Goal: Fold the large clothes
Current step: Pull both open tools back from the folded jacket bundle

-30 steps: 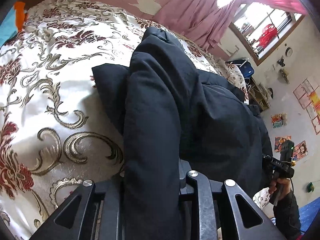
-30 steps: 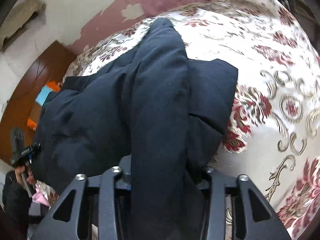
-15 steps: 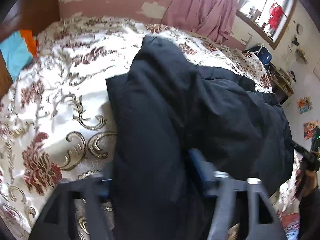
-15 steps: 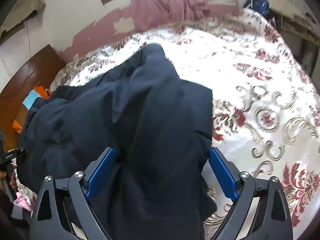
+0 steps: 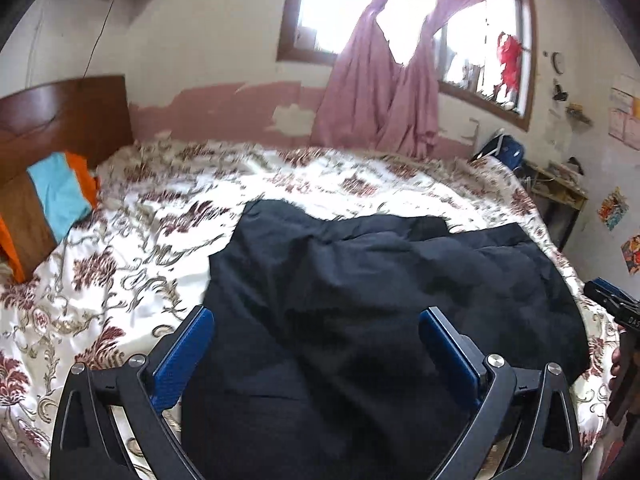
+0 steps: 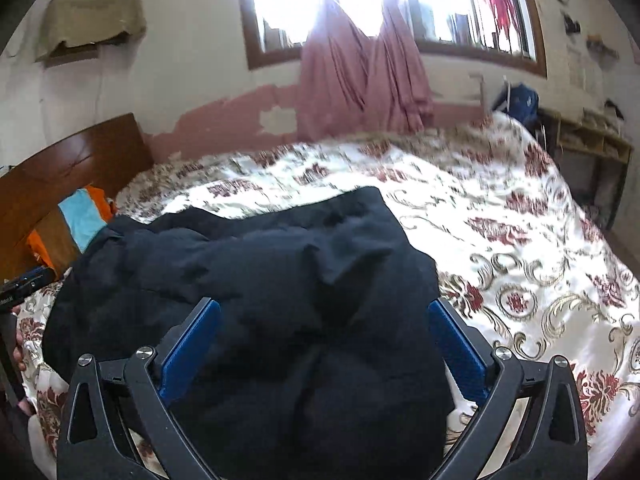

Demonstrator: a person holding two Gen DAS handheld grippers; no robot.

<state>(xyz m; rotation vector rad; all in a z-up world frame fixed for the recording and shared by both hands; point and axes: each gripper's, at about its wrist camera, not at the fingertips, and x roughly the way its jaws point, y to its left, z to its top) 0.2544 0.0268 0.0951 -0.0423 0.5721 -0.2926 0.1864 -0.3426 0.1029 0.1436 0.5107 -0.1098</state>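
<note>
- Both of my grippers have just been opening: a second ago each pair of fingers was pinched on a ridge of the dark jacket, and now the left gripper (image 5: pixel 316 340) and right gripper (image 6: pixel 324 338) stand wide, blue pads clear of the cloth, with the views tipped up from the bed toward the window.
- Largest worry is the bed (image 5: pixel 132 248) itself: its satin floral cover looks slippery, so I judge the bundle could slide or slump toward the near edge at the bottom of the frame.
- Next, the dark jacket (image 5: pixel 360 300) lies released in the lower centre of both views, a puffy heap with a flap reaching toward the upper middle. It looks springy; the fold I just laid may creep open, since nothing is pressing on it.
- Creases look uneven in the right wrist view, so a further fold on top could come out crooked.
- Smaller risk: my right gripper shows at the right edge of the left wrist view, near the jacket's far side; regrasping blindly could snag only the top layer.
- Smallest: my fingers hang just over the cloth, and dropping carelessly would drag it.
</note>
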